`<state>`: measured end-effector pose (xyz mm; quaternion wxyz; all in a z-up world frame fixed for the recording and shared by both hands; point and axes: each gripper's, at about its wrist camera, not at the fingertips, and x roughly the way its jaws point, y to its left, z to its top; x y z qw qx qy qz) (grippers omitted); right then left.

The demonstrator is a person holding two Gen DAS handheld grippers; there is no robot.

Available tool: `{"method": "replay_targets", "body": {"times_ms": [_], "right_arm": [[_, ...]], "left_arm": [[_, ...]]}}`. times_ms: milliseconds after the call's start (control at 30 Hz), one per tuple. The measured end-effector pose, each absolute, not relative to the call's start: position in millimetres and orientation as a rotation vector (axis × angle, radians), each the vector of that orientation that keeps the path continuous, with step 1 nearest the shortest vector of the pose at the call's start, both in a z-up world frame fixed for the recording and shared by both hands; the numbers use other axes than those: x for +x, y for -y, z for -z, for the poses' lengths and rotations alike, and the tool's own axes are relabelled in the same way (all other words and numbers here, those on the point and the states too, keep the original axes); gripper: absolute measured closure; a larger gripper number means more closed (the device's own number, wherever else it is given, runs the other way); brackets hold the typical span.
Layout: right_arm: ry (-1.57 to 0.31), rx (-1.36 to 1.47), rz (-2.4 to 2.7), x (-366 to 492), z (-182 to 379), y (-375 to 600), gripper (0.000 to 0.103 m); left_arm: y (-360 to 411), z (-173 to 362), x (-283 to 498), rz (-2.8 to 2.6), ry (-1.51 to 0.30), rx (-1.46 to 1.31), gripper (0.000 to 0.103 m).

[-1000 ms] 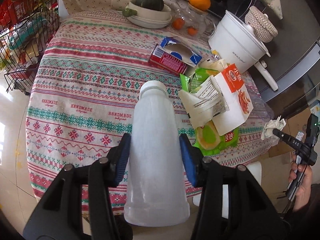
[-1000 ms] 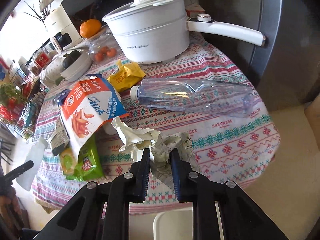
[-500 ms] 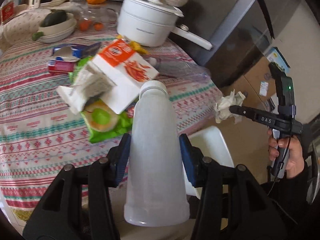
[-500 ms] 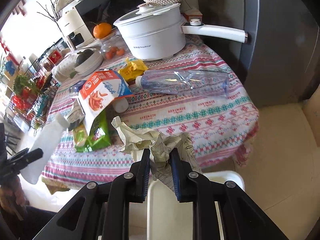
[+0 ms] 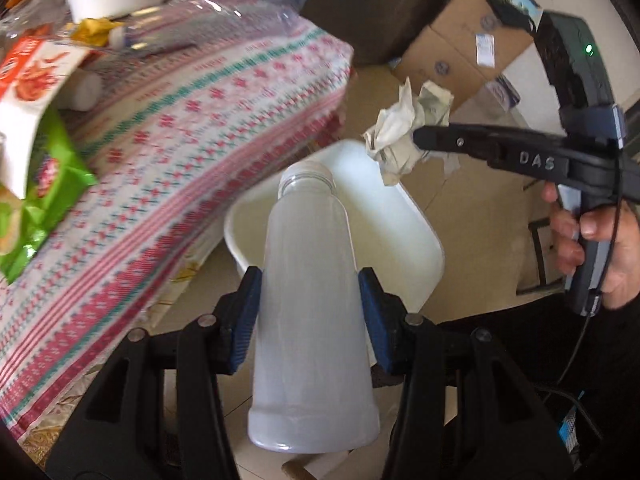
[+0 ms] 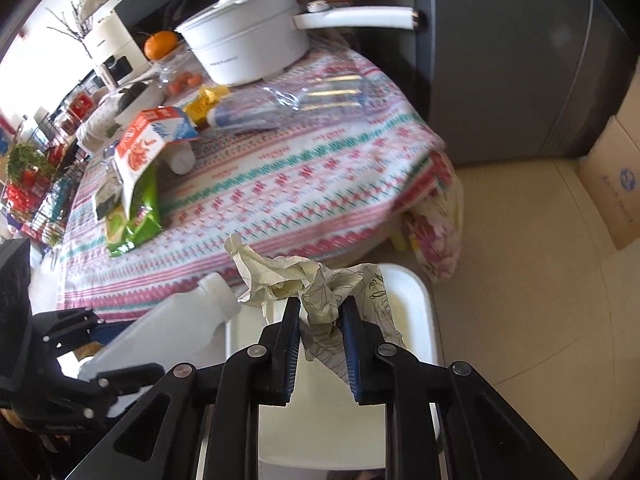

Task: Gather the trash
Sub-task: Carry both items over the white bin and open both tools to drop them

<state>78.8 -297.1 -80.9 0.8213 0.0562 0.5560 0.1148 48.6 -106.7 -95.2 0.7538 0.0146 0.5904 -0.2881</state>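
Note:
My left gripper (image 5: 308, 312) is shut on a frosted white plastic bottle (image 5: 310, 304), held neck-forward above the white bin (image 5: 404, 216) on the floor beside the table. The bottle also shows in the right wrist view (image 6: 168, 324). My right gripper (image 6: 320, 320) is shut on a crumpled paper wad (image 6: 304, 284), held over the same white bin (image 6: 412, 292). The paper wad also shows in the left wrist view (image 5: 404, 128), above the bin's far rim.
The table with the patterned cloth (image 6: 280, 168) carries a clear plastic bottle (image 6: 280, 108), an orange-and-white carton (image 6: 148, 140), a green snack bag (image 6: 140, 216), a yellow wrapper (image 6: 206, 102) and a white pot (image 6: 248, 52). Cardboard boxes (image 5: 452, 44) stand on the floor behind the bin.
Both grippers have swung away from the table top and down toward the white bin, each still holding its item. The bin now lies right under them.

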Motion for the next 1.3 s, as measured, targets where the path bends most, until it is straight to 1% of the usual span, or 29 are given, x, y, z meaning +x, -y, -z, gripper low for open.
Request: {"method": "replay_targets", "body": {"times_ms": [200,533,700,800,833,1200,1267,1300], "right_arm": [[-1.219,0.128,-0.195,71,98,324,0.082],[-1.265,0.146,-0.147,67,116,350,0.082],[-1.281,0.141,-0.15,66,119,349,0.082],[-1.283,0.139,-0.153,68,119,346,0.082],[-1.284,0.14,-0.154,68,120,345,0.082],[-1.326,0.106,-0.167,73,128,330,0.081],[-1.336,0.098,-0.168,74,130,327,0.08],[-1.341,0.095,-0.168,74,130,325,0.078]], "left_arm": [[138,119,52,0.625,-1.32,0.099,0.052],[154,144,64,0.602,-1.305,0.177,0.052],[151,138,65,0.591,-1.287,0.181,0.046],[146,126,64,0.589,-1.255,0.176,0.036],[143,123,63,0.587,-1.244,0.178,0.034],[109,106,63,0.505,-1.192,0.194,0.027],[102,103,63,0.491,-1.186,0.185,0.026],[101,103,64,0.485,-1.184,0.182,0.026]]}}
